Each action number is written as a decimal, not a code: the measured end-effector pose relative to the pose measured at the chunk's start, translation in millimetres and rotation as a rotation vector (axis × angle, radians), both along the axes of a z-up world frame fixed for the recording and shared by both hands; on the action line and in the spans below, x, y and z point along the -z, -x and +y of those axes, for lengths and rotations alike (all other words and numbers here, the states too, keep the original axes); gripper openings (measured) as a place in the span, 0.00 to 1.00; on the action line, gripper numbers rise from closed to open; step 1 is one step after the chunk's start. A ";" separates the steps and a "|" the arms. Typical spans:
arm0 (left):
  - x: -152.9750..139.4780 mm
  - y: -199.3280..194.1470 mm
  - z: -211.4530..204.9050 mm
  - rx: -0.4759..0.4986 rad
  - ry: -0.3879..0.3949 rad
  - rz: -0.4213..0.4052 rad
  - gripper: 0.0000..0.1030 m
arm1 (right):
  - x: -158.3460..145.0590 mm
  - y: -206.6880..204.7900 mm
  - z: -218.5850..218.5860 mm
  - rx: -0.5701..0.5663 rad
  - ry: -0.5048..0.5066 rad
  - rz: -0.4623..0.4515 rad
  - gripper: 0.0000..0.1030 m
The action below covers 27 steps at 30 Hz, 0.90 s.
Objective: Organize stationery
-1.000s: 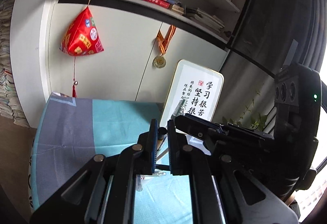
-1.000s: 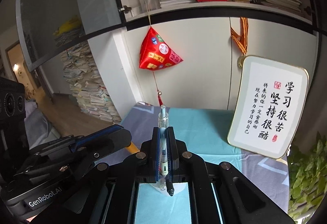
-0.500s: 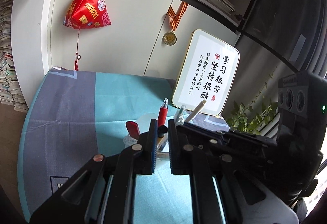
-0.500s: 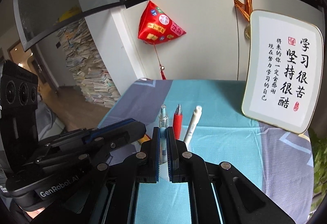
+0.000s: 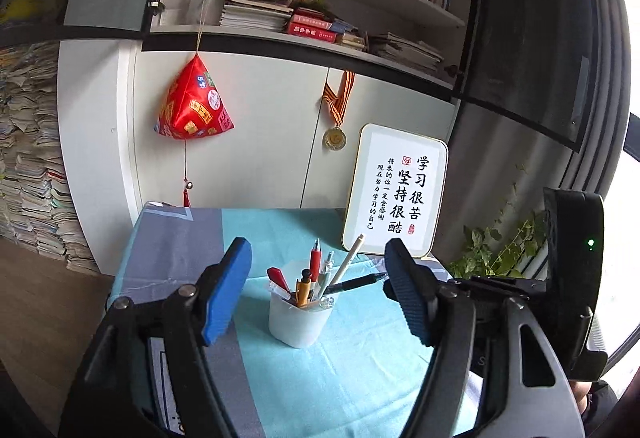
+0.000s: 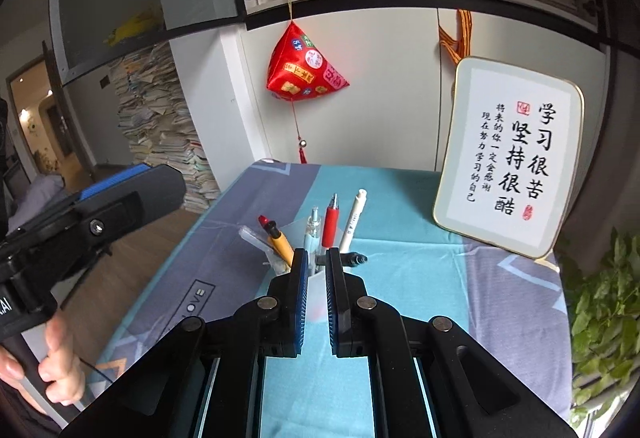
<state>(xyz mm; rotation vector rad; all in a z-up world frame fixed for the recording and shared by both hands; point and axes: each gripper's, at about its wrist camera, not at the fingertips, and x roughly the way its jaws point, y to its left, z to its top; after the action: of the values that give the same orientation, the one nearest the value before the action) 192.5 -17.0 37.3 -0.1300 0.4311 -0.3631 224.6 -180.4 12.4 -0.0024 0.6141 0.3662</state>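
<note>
Left wrist view: my left tool (image 5: 318, 288) has just been opening, nothing between its pads, so its pen is released. My right tool (image 6: 317, 290) is closed and empty; its clear pen (image 6: 313, 228) now stands in the white pen cup (image 5: 299, 322) mid-worktop (image 5: 360, 378). One black pen (image 5: 354, 283) leans far right, almost level, tip outward
</note>
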 end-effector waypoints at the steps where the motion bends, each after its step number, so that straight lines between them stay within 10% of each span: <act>1: -0.7 5.1 1.0 -0.015 -0.004 0.000 0.67 | -2.4 7.0 -1.8 0.014 0.010 -0.007 0.07; 27: 1.4 119.9 -12.3 -0.236 -0.213 -0.051 0.95 | -39.1 133.3 -31.6 0.246 0.060 -0.072 0.19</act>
<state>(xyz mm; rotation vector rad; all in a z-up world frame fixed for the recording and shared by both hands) 72.6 -29.4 35.9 0.0359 0.3967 -0.0866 91.3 -212.0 51.4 0.0031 0.5467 0.1087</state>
